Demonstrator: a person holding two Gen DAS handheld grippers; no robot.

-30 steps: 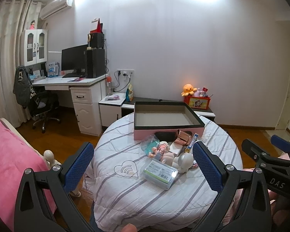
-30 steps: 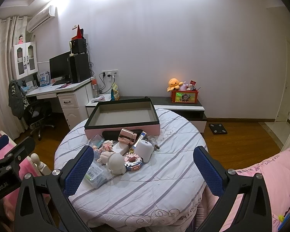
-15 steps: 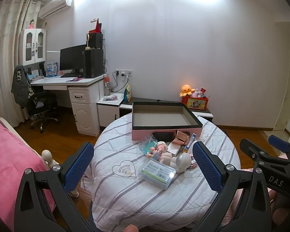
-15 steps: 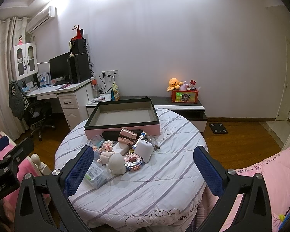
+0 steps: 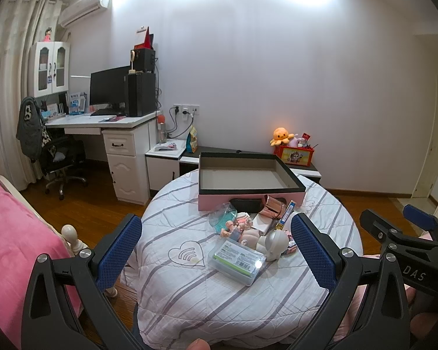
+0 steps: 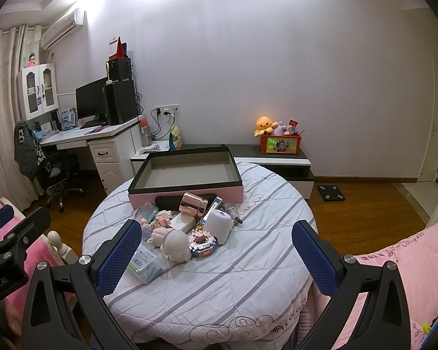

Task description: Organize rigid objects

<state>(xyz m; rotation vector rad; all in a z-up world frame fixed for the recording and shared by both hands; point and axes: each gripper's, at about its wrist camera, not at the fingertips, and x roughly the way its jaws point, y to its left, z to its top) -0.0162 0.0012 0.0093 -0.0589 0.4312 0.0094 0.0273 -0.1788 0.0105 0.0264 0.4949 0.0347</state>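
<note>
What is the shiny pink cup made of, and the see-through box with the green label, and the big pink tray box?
The cup looks like metal, rose-gold and mirror-shiny: bright glints run along its side. The see-through box seems to be clear hard plastic; its label shows through and light glares on one corner. The tray box looks like stiff cardboard, matte pink outside and dull grey inside, with no shine.

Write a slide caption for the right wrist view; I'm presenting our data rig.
Open right gripper held above a round table of cluttered small objects, empty pink box behind.
</note>
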